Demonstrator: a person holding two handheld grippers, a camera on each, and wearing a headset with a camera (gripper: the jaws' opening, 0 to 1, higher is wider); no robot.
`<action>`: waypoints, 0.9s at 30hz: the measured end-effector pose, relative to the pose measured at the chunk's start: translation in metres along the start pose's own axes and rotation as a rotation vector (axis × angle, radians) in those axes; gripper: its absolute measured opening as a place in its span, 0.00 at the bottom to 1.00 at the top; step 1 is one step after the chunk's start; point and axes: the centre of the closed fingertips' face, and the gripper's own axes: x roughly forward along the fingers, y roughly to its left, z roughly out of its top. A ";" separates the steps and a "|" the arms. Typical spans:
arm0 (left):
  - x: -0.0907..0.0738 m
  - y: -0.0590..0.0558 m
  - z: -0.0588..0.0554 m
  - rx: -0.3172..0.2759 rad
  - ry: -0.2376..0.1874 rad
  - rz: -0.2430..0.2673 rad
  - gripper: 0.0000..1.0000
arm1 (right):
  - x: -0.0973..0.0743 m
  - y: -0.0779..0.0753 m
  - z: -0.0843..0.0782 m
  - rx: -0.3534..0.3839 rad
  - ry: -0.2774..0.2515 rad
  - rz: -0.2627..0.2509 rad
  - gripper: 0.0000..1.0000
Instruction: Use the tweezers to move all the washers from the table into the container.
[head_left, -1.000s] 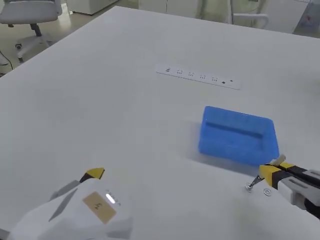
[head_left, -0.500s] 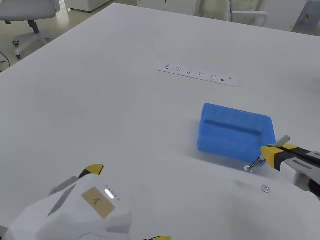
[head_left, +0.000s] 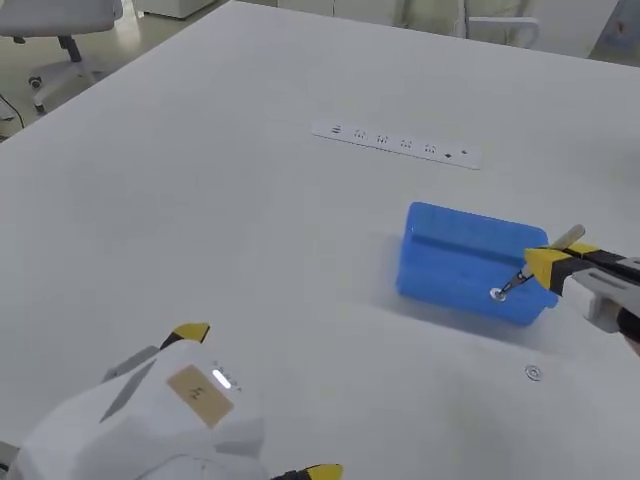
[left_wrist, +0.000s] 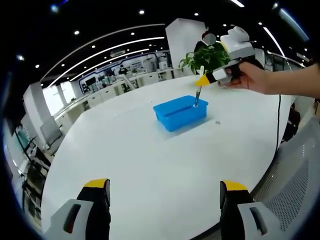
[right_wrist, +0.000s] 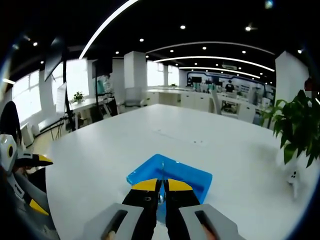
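A broad white bench (head_left: 200, 200) with a socket strip (head_left: 396, 145) set flush in its top stands in a large open-plan office. A grey swivel chair (head_left: 58, 18) sits on the pale floor (head_left: 120, 40) past the bench's far corner. Long curved light strips (right_wrist: 210, 47) and small round downlights (left_wrist: 141, 11) cross a dark ceiling above white square columns (right_wrist: 134, 75), bright windows (right_wrist: 75, 75) and rows of distant desks (left_wrist: 145, 77), and a leafy potted plant (left_wrist: 205, 56) stands near the bench.

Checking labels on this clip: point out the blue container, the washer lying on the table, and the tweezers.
blue container (head_left: 440, 280), head view, front wall.
washer on the table (head_left: 533, 373), head view, its ring.
tweezers (head_left: 512, 285), head view, thin shaft near the tip.
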 end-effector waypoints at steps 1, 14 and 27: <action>0.000 0.000 0.000 0.000 0.001 0.000 0.93 | 0.001 -0.001 0.002 -0.002 -0.005 -0.002 0.01; 0.001 0.000 -0.001 0.006 0.005 0.000 0.93 | 0.035 -0.010 -0.012 -0.018 0.030 -0.022 0.01; 0.002 0.000 -0.002 0.004 0.014 -0.002 0.93 | 0.054 -0.010 -0.035 -0.026 0.088 -0.014 0.01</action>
